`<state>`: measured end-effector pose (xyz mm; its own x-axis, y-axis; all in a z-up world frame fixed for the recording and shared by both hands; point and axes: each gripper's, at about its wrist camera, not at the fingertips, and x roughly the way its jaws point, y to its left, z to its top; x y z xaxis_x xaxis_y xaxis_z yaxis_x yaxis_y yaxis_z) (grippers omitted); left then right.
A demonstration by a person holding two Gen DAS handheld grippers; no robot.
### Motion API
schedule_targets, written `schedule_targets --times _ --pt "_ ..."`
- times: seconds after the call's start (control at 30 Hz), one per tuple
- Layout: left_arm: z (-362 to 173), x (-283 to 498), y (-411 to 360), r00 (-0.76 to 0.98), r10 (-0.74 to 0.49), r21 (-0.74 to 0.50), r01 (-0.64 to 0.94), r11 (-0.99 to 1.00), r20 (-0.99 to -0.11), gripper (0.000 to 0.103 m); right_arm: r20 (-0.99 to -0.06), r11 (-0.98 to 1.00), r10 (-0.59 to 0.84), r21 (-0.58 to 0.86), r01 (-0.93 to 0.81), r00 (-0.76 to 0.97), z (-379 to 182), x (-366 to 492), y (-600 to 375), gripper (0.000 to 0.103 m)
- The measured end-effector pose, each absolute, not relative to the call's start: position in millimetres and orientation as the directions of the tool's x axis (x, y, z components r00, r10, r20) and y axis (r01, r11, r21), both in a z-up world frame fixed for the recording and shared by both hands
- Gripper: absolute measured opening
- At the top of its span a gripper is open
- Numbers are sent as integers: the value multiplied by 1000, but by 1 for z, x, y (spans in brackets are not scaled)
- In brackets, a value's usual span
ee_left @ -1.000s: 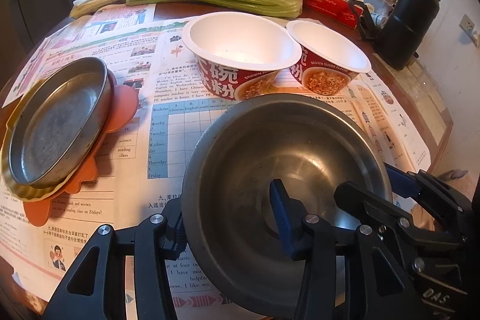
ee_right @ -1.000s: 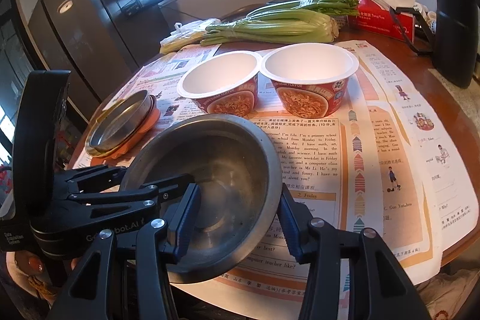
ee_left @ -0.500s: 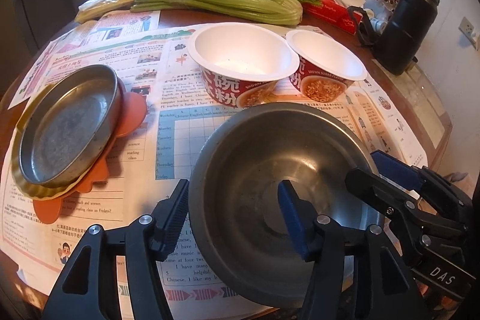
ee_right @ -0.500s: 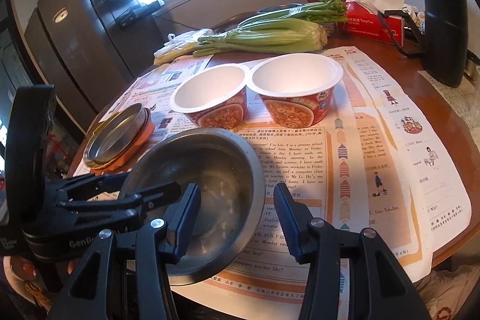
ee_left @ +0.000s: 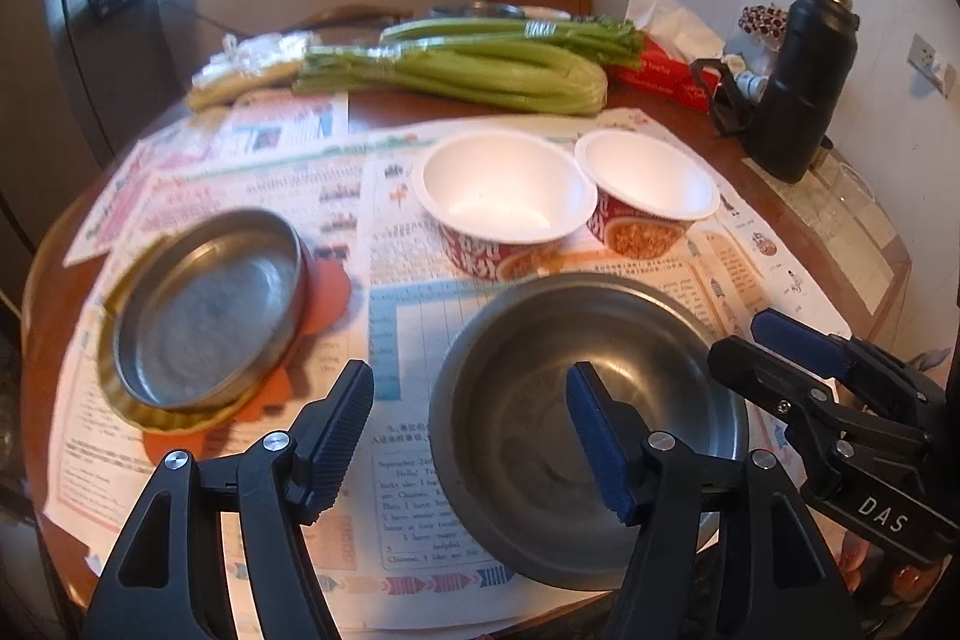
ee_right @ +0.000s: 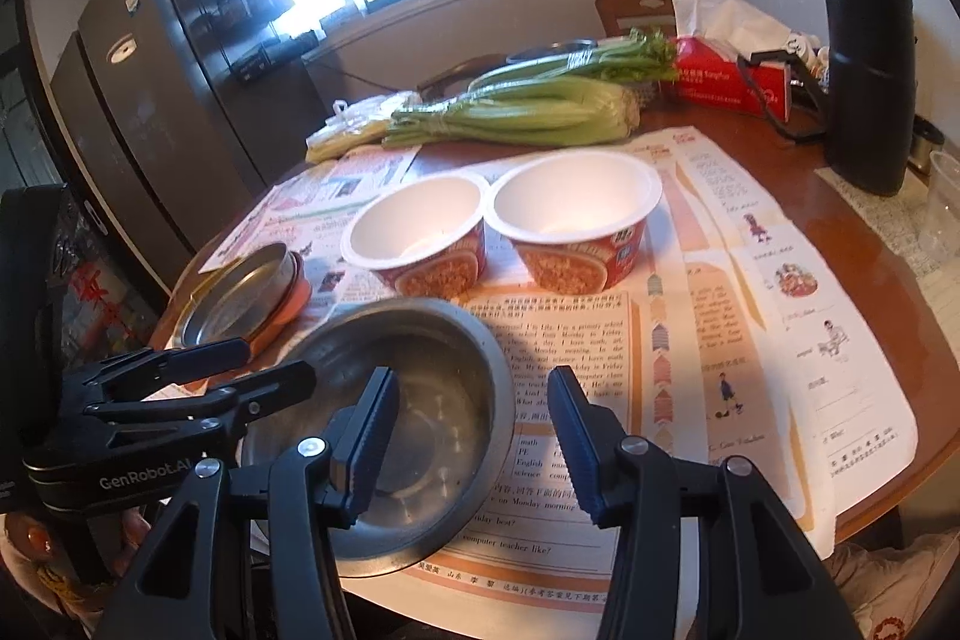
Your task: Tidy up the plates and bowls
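I see my left claw and right claw both released over the steel bowl, which sits on the counter just before two paper bowls, beside the stacked plates

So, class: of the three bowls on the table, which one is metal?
The steel bowl nearest the tongs; the two paper bowls behind it are white inside with red printed sides.
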<state>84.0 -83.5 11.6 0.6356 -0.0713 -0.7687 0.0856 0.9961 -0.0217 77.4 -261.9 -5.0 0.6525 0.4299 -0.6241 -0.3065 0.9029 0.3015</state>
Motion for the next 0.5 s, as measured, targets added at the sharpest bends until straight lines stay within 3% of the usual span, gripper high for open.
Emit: schedule_targets --times 0.5 --pt "34 78 -68 674 -102 -61 84 995 -732 69 -600 901 433 312 -301 673 13 70 -265 52"
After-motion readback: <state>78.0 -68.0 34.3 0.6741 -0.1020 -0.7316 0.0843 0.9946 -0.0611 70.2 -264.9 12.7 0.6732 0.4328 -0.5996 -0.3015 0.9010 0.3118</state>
